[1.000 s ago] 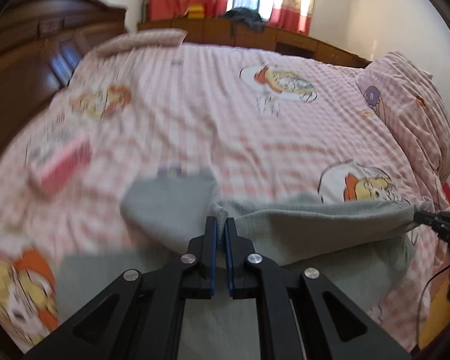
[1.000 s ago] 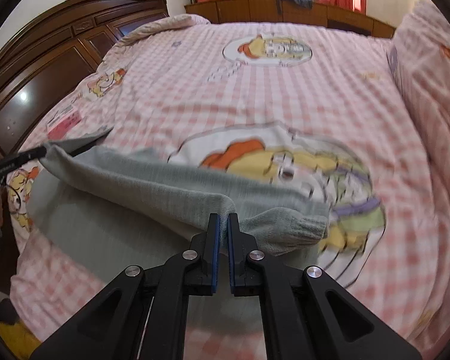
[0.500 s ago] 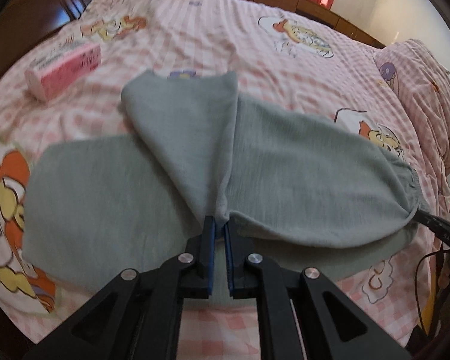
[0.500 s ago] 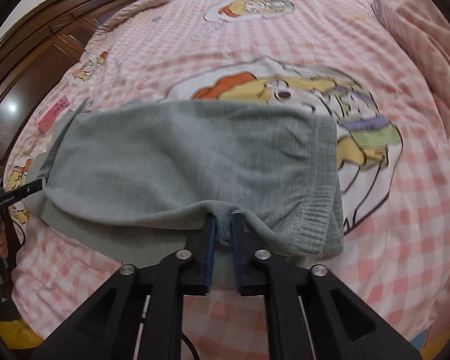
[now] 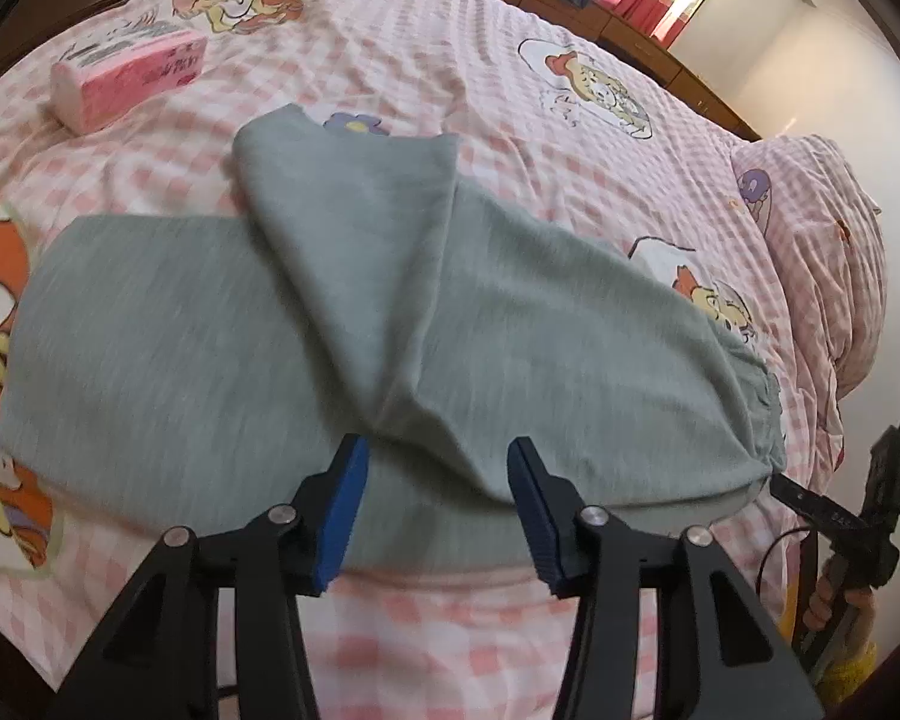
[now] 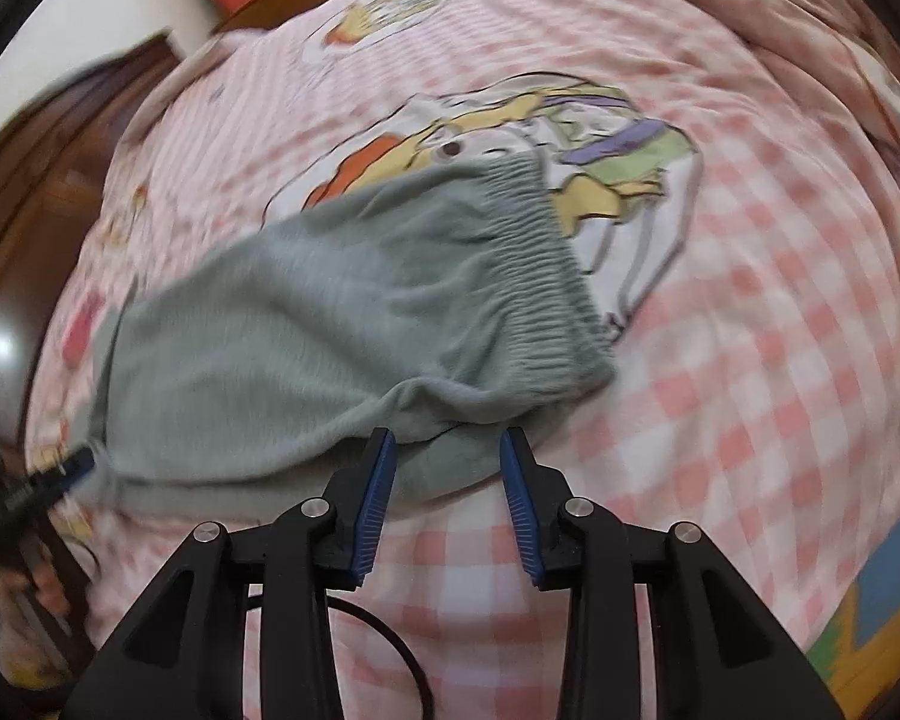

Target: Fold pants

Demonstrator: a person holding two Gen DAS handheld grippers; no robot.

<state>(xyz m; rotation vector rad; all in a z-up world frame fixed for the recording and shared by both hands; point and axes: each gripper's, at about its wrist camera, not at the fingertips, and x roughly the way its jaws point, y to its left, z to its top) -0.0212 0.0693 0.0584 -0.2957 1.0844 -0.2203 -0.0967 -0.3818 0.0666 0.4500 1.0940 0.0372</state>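
Now both claws — left claw [image 5: 438,480] and right claw [image 6: 447,474] — gape wide and hold nothing, just short of the pants [image 5: 342,324] lying half-folded on the bed [image 5: 498,96] — best regrip the crooked leg and square its edges.

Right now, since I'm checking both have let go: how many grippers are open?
2. The left gripper gapes at the near edge of the grey pants; the right gripper gapes beside their waistband.
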